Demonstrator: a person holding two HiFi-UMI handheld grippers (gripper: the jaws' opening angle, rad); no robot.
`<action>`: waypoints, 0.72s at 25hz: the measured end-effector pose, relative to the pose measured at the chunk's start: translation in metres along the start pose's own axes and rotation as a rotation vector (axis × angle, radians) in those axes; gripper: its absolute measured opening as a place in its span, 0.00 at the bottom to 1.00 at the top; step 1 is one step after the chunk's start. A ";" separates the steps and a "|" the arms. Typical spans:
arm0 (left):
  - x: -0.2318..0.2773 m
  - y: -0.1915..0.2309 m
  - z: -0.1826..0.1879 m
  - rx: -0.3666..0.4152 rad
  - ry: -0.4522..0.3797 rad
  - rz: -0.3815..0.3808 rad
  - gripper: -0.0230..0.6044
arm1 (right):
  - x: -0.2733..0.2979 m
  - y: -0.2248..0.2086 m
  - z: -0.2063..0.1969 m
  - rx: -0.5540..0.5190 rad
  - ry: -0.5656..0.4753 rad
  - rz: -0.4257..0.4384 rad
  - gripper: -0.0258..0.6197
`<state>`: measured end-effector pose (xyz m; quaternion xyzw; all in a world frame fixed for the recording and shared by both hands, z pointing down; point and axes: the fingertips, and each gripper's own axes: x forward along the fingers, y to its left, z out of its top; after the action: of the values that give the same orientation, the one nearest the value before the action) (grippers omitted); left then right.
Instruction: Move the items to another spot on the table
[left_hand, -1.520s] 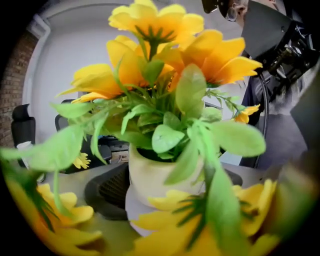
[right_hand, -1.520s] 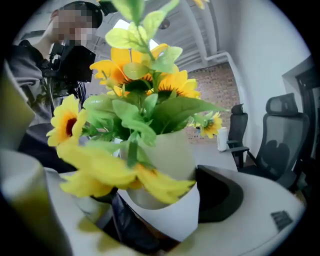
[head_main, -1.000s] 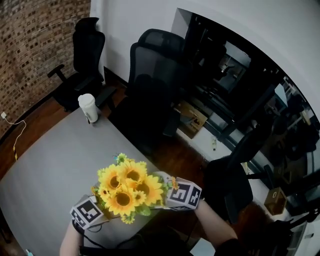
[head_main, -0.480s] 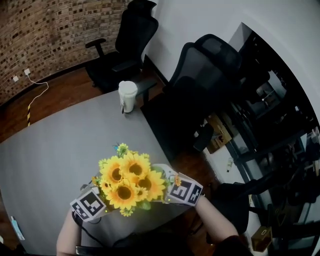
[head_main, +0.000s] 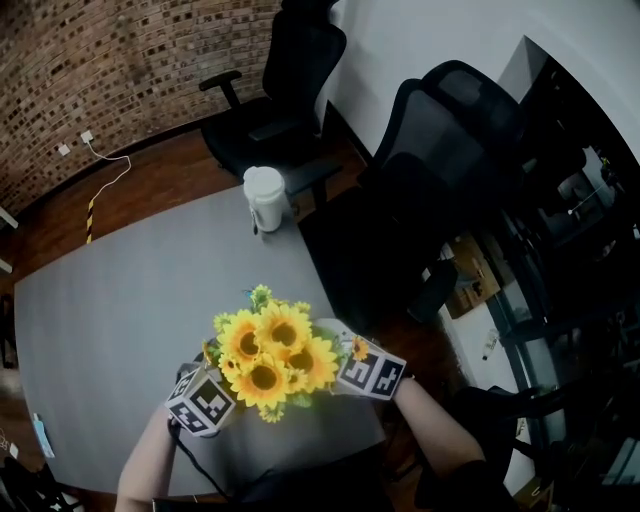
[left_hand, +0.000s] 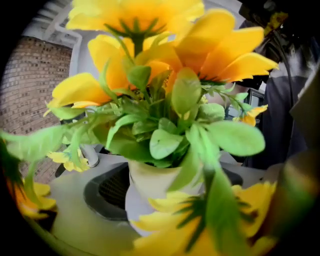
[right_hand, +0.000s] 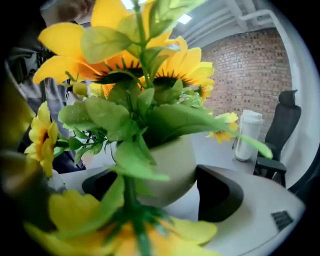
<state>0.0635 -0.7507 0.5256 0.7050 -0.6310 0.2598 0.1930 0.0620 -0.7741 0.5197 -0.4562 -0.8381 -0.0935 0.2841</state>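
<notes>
A bunch of yellow sunflowers (head_main: 268, 358) in a white pot (right_hand: 172, 167) sits near the grey table's (head_main: 120, 300) front right edge. The left gripper (left_hand: 160, 192) has the pot (left_hand: 150, 180) between its jaws, with a dark pad (left_hand: 107, 192) against the pot's left side and leaves hiding the other side. From the opposite side, the right gripper (right_hand: 165, 192) is shut on the pot, a dark pad (right_hand: 220, 195) pressing its right side. In the head view only the marker cubes (head_main: 202, 402) (head_main: 372, 372) show beside the blooms. Whether the pot rests on the table is hidden.
A white lidded cup (head_main: 266, 198) stands at the table's far edge, also seen as the cup (right_hand: 248, 135) in the right gripper view. Black office chairs (head_main: 290, 70) (head_main: 440, 150) stand beyond the table. A small blue item (head_main: 40, 435) lies at the table's left edge.
The head camera has swung left, so the cup and chairs shifted right in view. The flowers stay between both grippers near the front right edge.
</notes>
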 end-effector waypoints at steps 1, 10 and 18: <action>0.007 0.003 0.000 0.004 0.013 0.006 0.81 | 0.000 -0.005 -0.006 -0.001 0.008 0.001 0.78; 0.060 0.016 -0.024 -0.005 0.100 0.004 0.81 | 0.012 -0.039 -0.055 0.014 0.078 -0.014 0.78; 0.093 0.034 -0.031 0.044 0.123 0.000 0.81 | 0.016 -0.066 -0.081 0.041 0.124 -0.062 0.78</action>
<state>0.0330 -0.8104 0.6047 0.6918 -0.6120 0.3168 0.2158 0.0333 -0.8338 0.6020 -0.4172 -0.8344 -0.1131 0.3419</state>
